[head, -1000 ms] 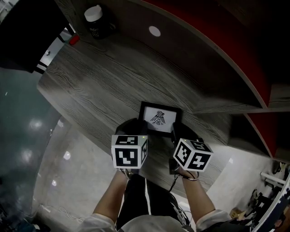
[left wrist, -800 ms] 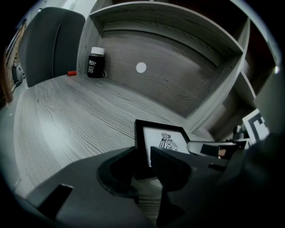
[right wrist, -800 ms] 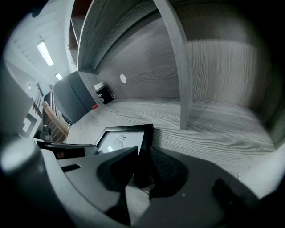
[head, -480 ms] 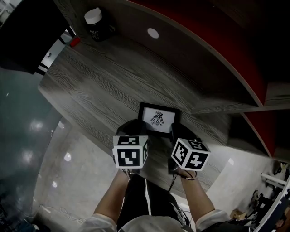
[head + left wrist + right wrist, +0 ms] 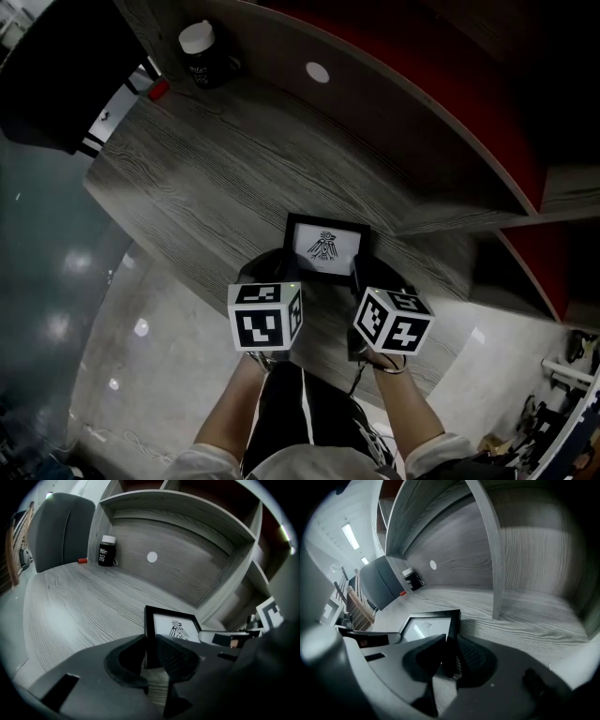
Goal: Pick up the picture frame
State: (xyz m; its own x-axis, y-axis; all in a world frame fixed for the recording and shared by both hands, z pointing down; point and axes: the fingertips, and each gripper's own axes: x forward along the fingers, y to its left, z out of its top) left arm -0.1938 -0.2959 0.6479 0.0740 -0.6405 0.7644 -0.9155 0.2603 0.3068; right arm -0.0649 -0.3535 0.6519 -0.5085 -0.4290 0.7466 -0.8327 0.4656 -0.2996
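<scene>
The picture frame [image 5: 325,246] sits on the grey desk [image 5: 206,178] at twelve o'clock from both grippers, its long axis running nine to three. The left gripper [image 5: 151,648], its jaws just closing, pinches the frame's left bar, and the right gripper [image 5: 449,656] clamps the right bar (neither is nearer). The jaws hide the frame's lower edge.

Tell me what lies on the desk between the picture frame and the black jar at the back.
Nothing. The desk is bare between the picture frame and the black jar; the left gripper view shows it best.
</scene>
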